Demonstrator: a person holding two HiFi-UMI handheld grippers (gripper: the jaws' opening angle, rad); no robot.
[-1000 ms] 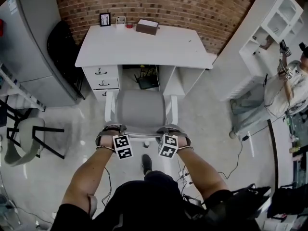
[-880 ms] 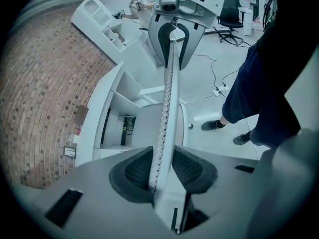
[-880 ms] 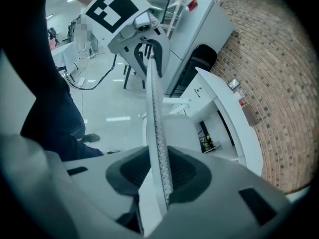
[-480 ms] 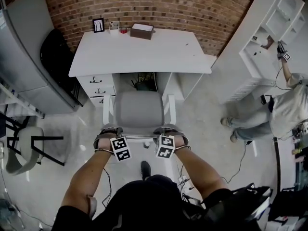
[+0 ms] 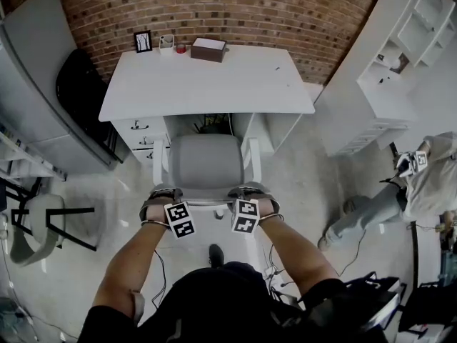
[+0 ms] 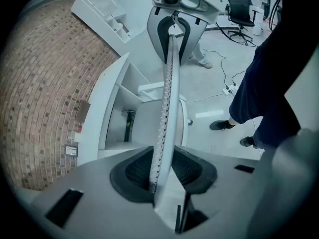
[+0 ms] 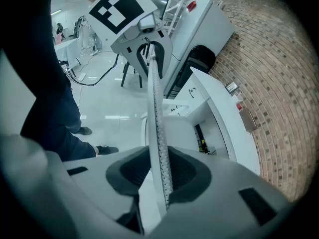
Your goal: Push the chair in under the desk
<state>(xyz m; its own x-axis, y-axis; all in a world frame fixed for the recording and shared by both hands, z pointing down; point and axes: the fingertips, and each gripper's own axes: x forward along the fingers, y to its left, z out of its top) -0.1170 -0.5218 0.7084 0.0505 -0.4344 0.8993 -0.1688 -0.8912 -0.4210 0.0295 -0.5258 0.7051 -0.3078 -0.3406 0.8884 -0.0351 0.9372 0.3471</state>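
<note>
The left gripper (image 5: 161, 191) and right gripper (image 5: 253, 189) are clamping the back of the chair (image 5: 207, 161), which is standing just before the desk (image 5: 207, 77), nearer than a second ago, so the push is advancing.

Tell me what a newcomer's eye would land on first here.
A grey chair stands centre frame, right before the white desk that backs onto a brick wall. The left claw and right claw each clamp the top edge of its backrest.
</note>
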